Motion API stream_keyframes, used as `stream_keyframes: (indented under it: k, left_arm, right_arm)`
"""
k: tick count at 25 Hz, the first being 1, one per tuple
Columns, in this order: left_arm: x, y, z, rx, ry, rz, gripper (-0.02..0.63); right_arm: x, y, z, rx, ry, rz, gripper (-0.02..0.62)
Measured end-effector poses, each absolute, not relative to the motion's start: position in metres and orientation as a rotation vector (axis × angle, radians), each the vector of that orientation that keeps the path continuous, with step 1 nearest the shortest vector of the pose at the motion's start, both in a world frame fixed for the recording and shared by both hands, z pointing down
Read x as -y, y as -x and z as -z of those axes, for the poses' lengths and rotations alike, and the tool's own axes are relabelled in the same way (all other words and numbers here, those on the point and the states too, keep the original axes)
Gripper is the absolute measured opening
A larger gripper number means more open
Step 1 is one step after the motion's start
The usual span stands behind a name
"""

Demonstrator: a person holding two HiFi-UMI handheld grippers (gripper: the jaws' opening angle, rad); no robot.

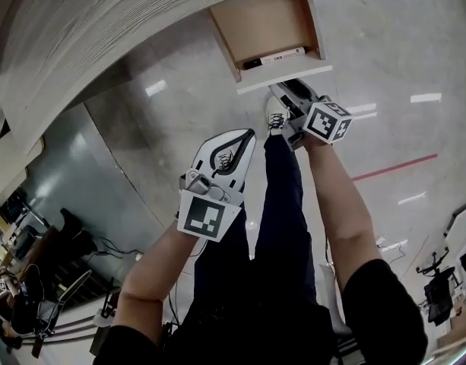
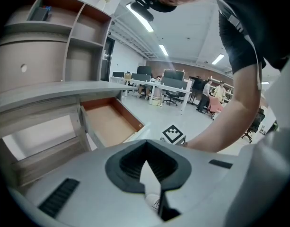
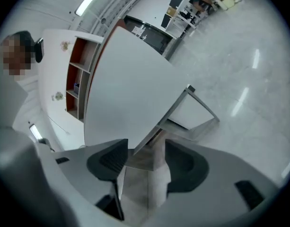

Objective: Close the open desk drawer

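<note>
**Drawer out, right tongs at its front**

The drawer (image 1: 267, 25) is pulled well out from under the bench (image 1: 103, 36) at the top of the head view. It is a shallow tray with a plain brown bottom, brown side walls and a white front panel (image 1: 286, 78) facing the person. A pen (image 1: 274, 57) with a black cap lies across the inside, just behind that panel. There is print along its white barrel, but it is too small to read.

The right tongs (image 1: 288, 91) sit right at the white panel, tips just beside its lower edge. Their jaws stand apart, and in the right gripper view a pale panel edge runs into the gap between them. I cannot tell whether either jaw presses on it.

The left tongs (image 1: 246, 135) hang lower and well clear of the drawer, over the floor (image 1: 385, 44) and a white shoe (image 1: 277, 115). Their jaws meet at the tips with nothing in them.

Each marker cube (image 1: 328, 120) carries black-and-white squares and no lettering.
</note>
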State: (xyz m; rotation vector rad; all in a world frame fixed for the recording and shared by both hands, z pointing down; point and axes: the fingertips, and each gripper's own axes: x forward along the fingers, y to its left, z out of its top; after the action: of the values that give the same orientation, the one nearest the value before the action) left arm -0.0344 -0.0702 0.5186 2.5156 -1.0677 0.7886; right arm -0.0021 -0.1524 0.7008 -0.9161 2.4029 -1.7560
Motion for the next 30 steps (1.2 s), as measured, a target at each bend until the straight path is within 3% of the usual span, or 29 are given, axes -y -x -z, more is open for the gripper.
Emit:
stream_keyframes:
  k: [5,7,15,18,24,25,29,30]
  left_arm:
    - [0.056,0.037,-0.532,1.043,-2.478,-0.794,0.011]
    - [0.051,0.038,-0.539,1.034,-2.464,-0.79,0.011]
    - [0.038,0.041,-0.554,1.021,-2.426,-0.768,0.011]
    - [0.04,0.041,-0.554,1.024,-2.428,-0.752,0.011]
    - [0.045,0.033,-0.548,1.024,-2.451,-0.724,0.011]
    - [0.046,0.032,-0.546,1.024,-2.454,-0.721,0.011]
    - [0.043,0.025,-0.541,1.015,-2.466,-0.716,0.011]
    - [0.041,0.023,-0.54,1.015,-2.469,-0.712,0.011]
  right_arm:
    - [0.169,0.01,-0.707,-2.272,0.699,1.765,0.279]
    - [0.174,0.014,-0.702,-2.229,0.583,1.746,0.353]
    - [0.185,0.02,-0.686,-2.15,0.356,1.671,0.354]
    - [0.184,0.019,-0.683,-2.21,0.365,1.613,0.335]
    - [0.179,0.016,-0.661,-2.383,0.447,1.496,0.129]
    - [0.178,0.016,-0.66,-2.408,0.463,1.486,0.118]
    - [0.174,0.015,-0.653,-2.456,0.444,1.473,0.134]
    - [0.172,0.015,-0.651,-2.461,0.432,1.476,0.205]
